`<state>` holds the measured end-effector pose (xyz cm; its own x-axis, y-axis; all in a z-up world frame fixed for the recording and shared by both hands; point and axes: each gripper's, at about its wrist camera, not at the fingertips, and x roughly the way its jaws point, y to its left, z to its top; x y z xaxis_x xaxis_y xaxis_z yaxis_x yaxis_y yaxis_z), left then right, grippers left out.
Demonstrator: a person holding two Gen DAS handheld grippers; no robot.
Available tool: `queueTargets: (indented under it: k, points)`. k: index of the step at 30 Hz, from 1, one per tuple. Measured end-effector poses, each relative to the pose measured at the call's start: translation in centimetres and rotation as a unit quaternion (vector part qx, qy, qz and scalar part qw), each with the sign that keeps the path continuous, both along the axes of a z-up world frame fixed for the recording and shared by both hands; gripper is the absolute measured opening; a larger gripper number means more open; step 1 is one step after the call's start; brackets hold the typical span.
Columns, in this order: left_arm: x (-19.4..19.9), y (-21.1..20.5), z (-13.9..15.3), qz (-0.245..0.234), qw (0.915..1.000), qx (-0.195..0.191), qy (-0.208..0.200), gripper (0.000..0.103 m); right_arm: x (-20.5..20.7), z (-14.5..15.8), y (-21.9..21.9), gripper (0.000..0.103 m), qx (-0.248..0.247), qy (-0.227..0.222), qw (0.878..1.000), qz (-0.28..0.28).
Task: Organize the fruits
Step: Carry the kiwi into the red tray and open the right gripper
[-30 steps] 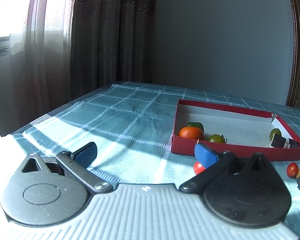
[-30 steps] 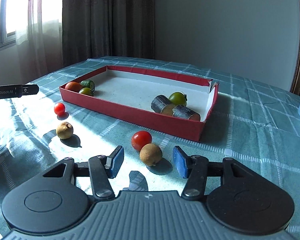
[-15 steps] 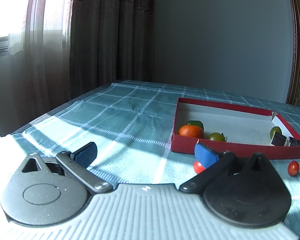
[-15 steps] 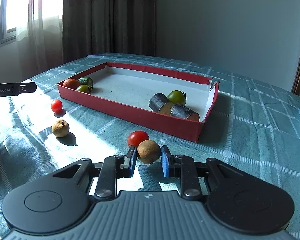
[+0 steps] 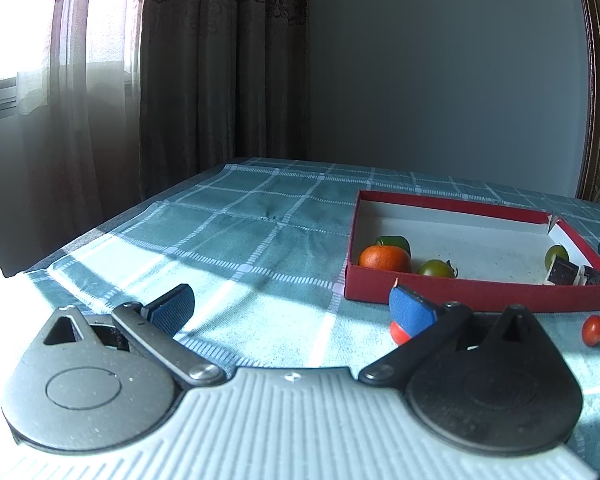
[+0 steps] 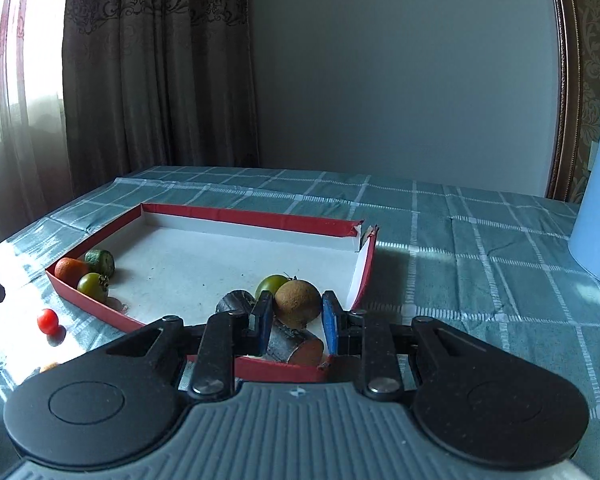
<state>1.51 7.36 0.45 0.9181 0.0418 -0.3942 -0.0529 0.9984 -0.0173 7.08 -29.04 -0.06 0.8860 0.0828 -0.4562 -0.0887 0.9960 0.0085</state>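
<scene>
Your right gripper (image 6: 296,316) clamps the round brown fruit (image 6: 298,307) above the shallow red cardboard box (image 6: 256,215), ready for dropping; your left gripper (image 5: 292,312) waits open.

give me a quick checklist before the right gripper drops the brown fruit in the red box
1. Grip: right gripper shut on the brown fruit: ok.
2. Fruit over the red box, past its near wall: ok.
3. Spot below free: cut dark pieces and a green tomato lie right under it: not ok.
4. Height above the box floor: cannot tell.
5. Left gripper open, outside the box: ok.
</scene>
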Motion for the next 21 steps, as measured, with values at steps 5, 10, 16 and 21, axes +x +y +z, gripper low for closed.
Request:
queueTargets:
  k: [5, 10, 16, 21]
  points:
    - [0.0, -0.1, 0.0, 0.001, 1.0000, 0.004, 0.002, 0.103, 1.9, -0.4, -0.3, 0.025, -0.006, 0.005, 1.000, -0.018]
    - [0.1, -0.1, -0.1, 0.001, 1.0000, 0.005, 0.003, 0.103, 2.9, -1.6, -0.8, 0.025, -0.001, 0.010, 0.999, -0.038]
    - [0.1, -0.1, -0.1, 0.001, 1.0000, 0.005, 0.003, 0.103, 3.0, -2.2, -0.8, 0.025, -0.008, 0.009, 0.999, -0.042]
    - [0.1, -0.2, -0.1, 0.002, 1.0000, 0.007, 0.005, 0.103, 2.9, -2.3, -0.5, 0.025, -0.013, 0.005, 0.999, -0.041]
